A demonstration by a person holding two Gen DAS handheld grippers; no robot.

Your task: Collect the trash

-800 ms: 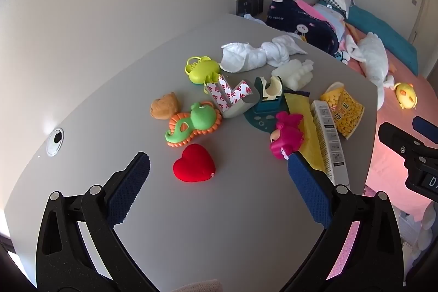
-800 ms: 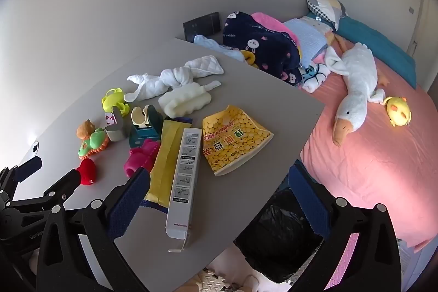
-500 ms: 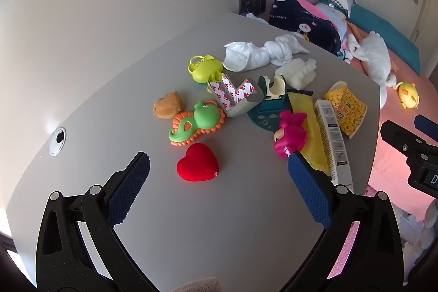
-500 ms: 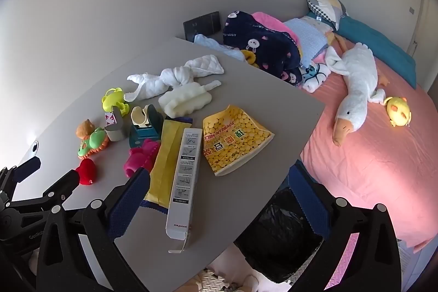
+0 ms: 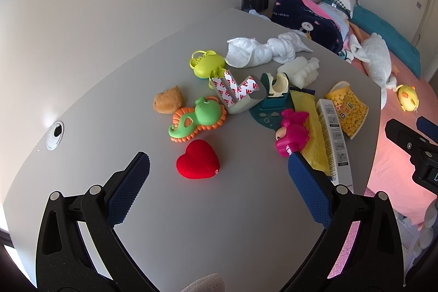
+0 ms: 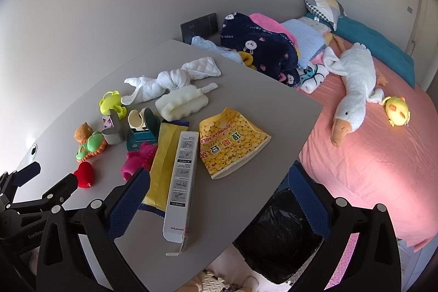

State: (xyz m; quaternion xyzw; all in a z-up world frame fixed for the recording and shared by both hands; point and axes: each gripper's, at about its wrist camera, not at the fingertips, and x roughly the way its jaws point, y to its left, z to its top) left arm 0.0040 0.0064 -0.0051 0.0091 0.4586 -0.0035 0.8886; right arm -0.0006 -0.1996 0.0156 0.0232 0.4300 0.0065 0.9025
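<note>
Left gripper (image 5: 219,163) nearer red heart (image 5: 197,159) than before, open.

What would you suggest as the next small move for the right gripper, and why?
Probably lower the open right gripper onto the long white box. It looks like empty packaging, lies nearest, just ahead of the fingers, and the black-lined bin stands right below the table edge.

red heart (image 5: 197,162), yellow bean-print bag (image 6: 229,142)
</note>
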